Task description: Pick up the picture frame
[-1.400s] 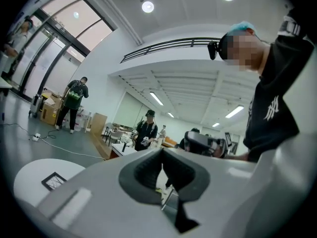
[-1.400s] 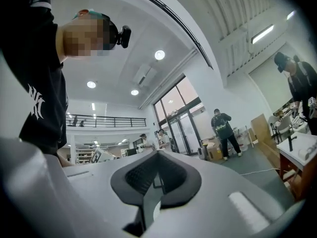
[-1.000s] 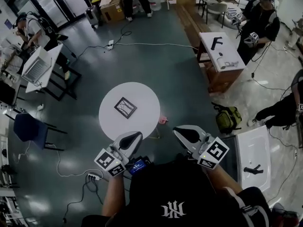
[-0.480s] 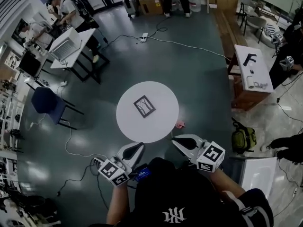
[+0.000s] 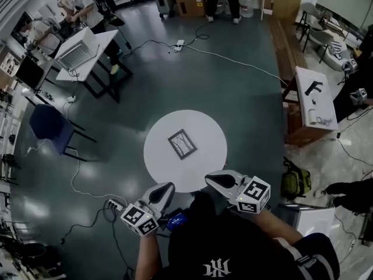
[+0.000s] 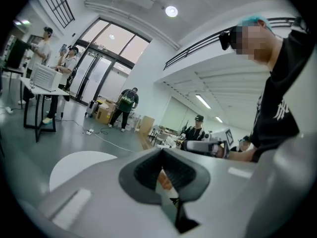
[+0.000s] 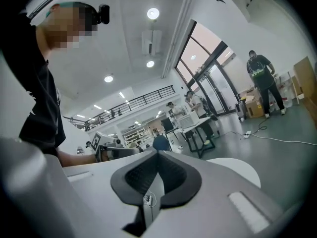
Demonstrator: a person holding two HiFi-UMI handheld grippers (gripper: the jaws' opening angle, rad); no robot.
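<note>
A small dark picture frame (image 5: pixel 182 143) lies flat near the middle of a round white table (image 5: pixel 156 156). My left gripper (image 5: pixel 165 188) hangs below the table's near edge, jaws shut with nothing between them. My right gripper (image 5: pixel 212 179) is level with the table's near right rim, also shut and empty. Both point roughly level, toward each other's side. In the left gripper view the left gripper (image 6: pixel 160 168) shows its closed dark pads and a slice of the white table (image 6: pixel 79 165). The right gripper (image 7: pixel 156 175) shows the same, with the table (image 7: pixel 242 170) at right.
A desk with a laptop (image 5: pixel 77 48) and a blue chair (image 5: pixel 48 125) stand at the left. A wooden side table (image 5: pixel 312 105) and a green bag (image 5: pixel 295 179) are at the right. Cables and a power strip (image 5: pixel 113 205) run over the floor. Several people stand around the room.
Both grippers have moved closer to the round table, which now sits lower and more central in the head view. The jaws stayed shut. The frame has not moved on the table.
</note>
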